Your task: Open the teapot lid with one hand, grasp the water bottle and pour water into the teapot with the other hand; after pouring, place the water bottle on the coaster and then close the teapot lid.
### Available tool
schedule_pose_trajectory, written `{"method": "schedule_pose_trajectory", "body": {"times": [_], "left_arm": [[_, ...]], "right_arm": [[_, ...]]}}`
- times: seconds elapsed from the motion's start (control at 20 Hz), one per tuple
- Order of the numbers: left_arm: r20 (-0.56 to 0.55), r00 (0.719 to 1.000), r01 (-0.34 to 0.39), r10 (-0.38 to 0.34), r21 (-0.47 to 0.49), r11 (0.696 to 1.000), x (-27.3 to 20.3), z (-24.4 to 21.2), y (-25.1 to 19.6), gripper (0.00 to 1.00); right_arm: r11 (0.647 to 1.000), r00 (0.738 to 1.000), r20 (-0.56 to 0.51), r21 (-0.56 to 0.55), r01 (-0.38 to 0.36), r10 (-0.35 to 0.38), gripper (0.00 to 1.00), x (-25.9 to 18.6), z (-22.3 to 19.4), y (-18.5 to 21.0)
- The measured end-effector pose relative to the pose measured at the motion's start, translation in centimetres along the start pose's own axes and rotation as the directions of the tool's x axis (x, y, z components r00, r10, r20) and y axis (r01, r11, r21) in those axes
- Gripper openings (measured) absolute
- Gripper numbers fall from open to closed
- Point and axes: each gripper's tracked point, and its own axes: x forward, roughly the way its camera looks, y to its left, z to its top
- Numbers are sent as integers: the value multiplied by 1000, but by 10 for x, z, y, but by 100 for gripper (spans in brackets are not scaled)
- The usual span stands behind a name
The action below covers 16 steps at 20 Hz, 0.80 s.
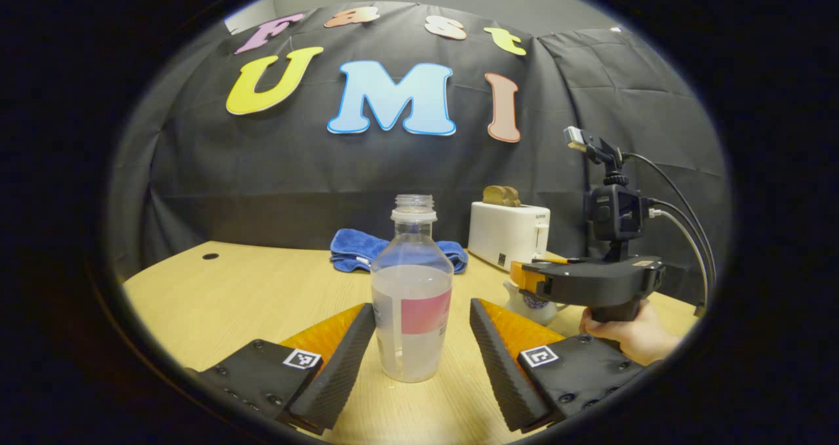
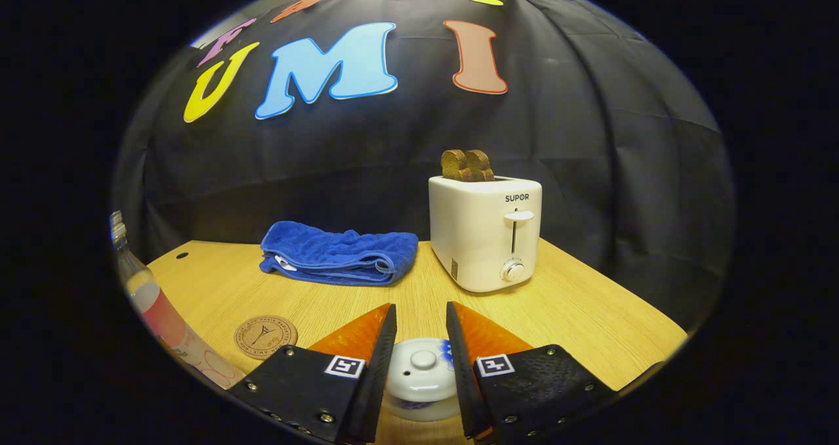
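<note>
**Both tongs poised: bottle and lid not yet gripped**

The left tongs [image 1: 419,353] stand wide around the uncapped water bottle [image 1: 411,294], fingers beside it, apparently not pressing. It looks half full, so moderately heavy, with thin plastic that may dent; grip the labelled waist. The right tongs [image 2: 421,360] straddle the teapot lid [image 2: 421,369], narrow but open. Glazed ceramic is likely slippery and fragile; pinch the knob. The coaster [image 2: 265,337] lies on the tabletop [image 2: 590,314].
</note>
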Motion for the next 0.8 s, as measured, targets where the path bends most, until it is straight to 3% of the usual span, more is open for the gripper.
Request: {"method": "schedule_pose_trajectory", "body": {"times": [0.1, 0.4, 0.65, 0.8], "left_arm": [[6, 1000, 1, -1, 0, 1000, -1, 2, 0, 96], [7, 1000, 1, -1, 1, 1000, -1, 0, 0, 96], [-2, 1000, -2, 2, -2, 1000, 0, -3, 2, 96], [0, 1000, -2, 2, 0, 1000, 1, -2, 1, 96]], "right_arm": [[1000, 1000, -10, 22, 10, -9, 21, 7, -5, -1], [993, 999, 28, -113, -18, 21, 21, 1, -4, 5], [997, 997, 26, -40, -65, 66, 21, 4, -5, 6], [996, 998, 39, -70, -55, 58, 21, 5, -6, 6]]}}
